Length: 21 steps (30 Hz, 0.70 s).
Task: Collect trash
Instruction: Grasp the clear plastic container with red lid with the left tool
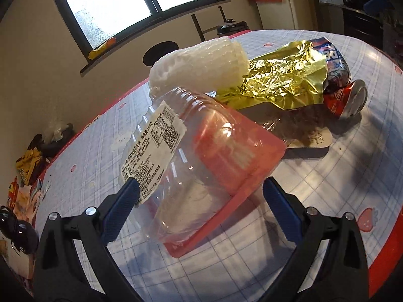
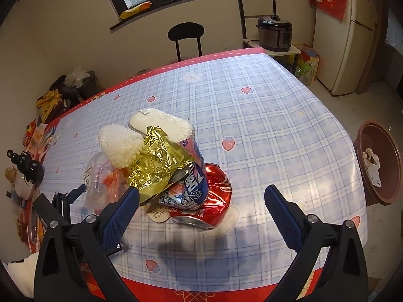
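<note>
A pile of trash lies on the checked tablecloth [image 2: 264, 115]. A clear plastic bottle [image 1: 176, 151] with a white label lies on an orange-red wrapper [image 1: 241, 156]. My left gripper [image 1: 201, 188] is open, its jaws on either side of the bottle's base; it also shows in the right wrist view [image 2: 75, 193]. Behind the bottle are white foam netting [image 1: 199, 63], gold foil [image 1: 282, 78] and a crushed red can [image 1: 347, 98]. My right gripper [image 2: 201, 196] is open just in front of the red can [image 2: 214, 201], a blue-and-white can [image 2: 194, 181] and the foil [image 2: 161, 161].
A brown basin [image 2: 377, 161] holding white scraps stands on the floor right of the table. A black chair [image 2: 186, 35] is at the far edge. A rice cooker [image 2: 274, 32] and a fridge [image 2: 352, 37] are at the back right. Bags and clutter [image 2: 50, 103] lie to the left.
</note>
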Tool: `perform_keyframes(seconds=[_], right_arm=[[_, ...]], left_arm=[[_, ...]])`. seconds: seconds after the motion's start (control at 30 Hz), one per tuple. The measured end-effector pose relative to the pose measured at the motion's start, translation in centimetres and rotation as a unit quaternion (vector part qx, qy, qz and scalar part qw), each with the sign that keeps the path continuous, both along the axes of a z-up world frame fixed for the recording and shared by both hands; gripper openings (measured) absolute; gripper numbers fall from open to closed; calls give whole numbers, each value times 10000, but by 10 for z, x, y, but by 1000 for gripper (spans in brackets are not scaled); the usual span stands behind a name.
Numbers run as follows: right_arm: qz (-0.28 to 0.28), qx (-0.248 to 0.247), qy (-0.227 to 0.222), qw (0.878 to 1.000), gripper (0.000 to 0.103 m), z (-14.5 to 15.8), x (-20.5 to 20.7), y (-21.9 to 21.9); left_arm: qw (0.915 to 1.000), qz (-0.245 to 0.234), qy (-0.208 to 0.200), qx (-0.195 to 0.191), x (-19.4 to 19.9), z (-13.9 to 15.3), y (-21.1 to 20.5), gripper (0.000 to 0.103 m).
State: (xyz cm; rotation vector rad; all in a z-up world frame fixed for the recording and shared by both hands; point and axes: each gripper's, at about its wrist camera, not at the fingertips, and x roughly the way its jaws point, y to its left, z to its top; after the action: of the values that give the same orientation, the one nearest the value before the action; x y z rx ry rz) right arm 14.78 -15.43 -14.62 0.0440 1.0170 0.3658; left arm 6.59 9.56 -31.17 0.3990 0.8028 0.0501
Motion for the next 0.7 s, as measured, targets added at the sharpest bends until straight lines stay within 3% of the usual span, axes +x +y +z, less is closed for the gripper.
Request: perform_keyframes(seconds=[0.07, 0.13, 0.27, 0.4, 0.7], right_arm=[[20, -52, 9, 10000, 98, 0, 3, 2], [48, -84, 23, 10000, 98, 0, 7, 6], [292, -208, -53, 9993, 98, 4, 13, 23], [702, -280, -166, 9970, 98, 7, 21, 49], [1901, -724, -593, 9773, 98, 1, 56, 143]], left_arm=[[10000, 1, -33, 7, 3, 0, 0, 97], [9997, 1, -72, -224, 6, 5, 4, 96], [9988, -43, -231, -422, 5, 19, 16, 74], [9948, -40, -295, -977, -5, 37, 36, 64], [9820, 347, -378, -1815, -27, 60, 76, 56]])
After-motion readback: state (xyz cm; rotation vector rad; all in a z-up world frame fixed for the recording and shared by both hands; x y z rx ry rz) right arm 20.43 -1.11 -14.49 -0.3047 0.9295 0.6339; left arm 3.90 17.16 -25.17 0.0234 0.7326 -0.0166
